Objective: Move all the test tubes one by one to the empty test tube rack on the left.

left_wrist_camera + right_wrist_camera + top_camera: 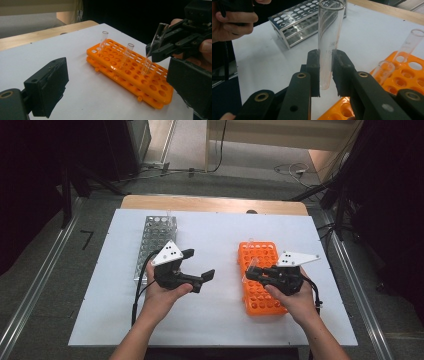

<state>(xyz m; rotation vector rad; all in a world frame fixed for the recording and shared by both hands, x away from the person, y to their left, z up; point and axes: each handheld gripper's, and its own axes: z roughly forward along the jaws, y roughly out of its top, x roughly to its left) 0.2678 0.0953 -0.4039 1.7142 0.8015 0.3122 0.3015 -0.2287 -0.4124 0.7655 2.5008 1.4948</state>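
My right gripper is shut on a clear glass test tube, the pads clamping its lower part. The tube hangs tilted just above the holes of an orange plastic rack. Two more clear tubes stand in that rack's far end. My left gripper is open with nothing between its jaws, held over the white sheet between the orange rack and a metal rack. In the left gripper view its jaws stand wide apart.
The metal rack stands at the left of the white sheet, with one clear tube at its far end. A wooden table edge runs behind the sheet. Rails and cables lie on the floor around the table.
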